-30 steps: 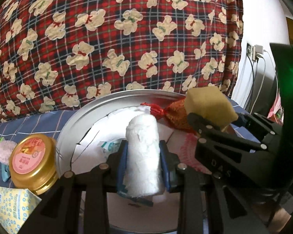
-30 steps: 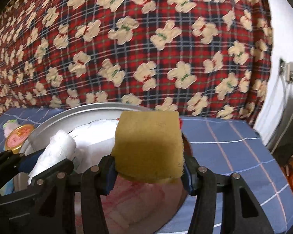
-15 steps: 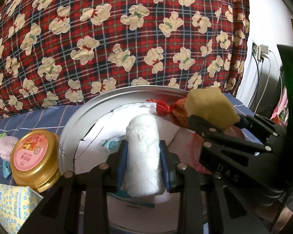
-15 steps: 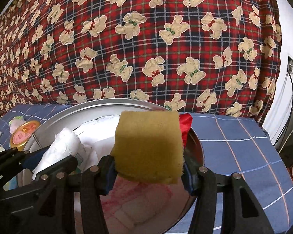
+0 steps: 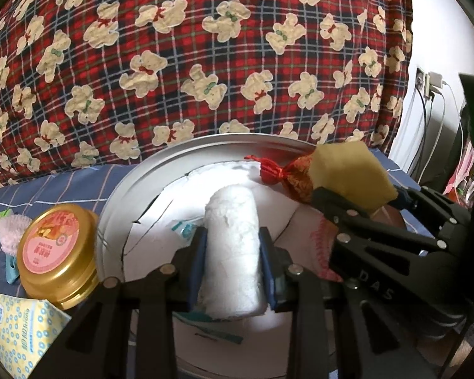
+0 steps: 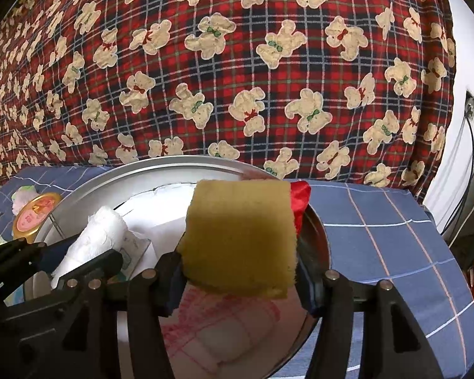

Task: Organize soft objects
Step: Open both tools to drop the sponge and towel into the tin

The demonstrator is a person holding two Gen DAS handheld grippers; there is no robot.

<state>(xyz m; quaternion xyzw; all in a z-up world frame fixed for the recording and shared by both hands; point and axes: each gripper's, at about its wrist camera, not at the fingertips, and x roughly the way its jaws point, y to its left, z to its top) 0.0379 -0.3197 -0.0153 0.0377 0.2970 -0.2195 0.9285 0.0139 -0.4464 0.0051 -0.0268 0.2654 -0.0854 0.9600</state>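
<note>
Both tools are poised over the round metal tray (image 5: 132,186), which sits on a blue checked bed cover (image 6: 379,221) in front of a red plaid bear-print quilt (image 5: 205,63); judged as the collection spot for the soft items, since a red drawstring pouch (image 5: 287,177) and white packets already lie in it. Left tool (image 5: 232,252): blue pads pressed on either side of a white rolled towel (image 5: 232,237), roll lengthwise between the fingers, lower end just above the tray floor; the jaws are beginning to open, pads not yet clear. Right tool (image 6: 240,268): jaws opening, yellow sponge (image 6: 240,233) between them, both pads touching its sides, block jutting forward over the tray's right half, just in front of the pouch. Likely step: release of both items into the tray. Gold-lidded jar (image 5: 55,246) and patterned tissue pack (image 5: 19,331) lie outside the tray at left.
</note>
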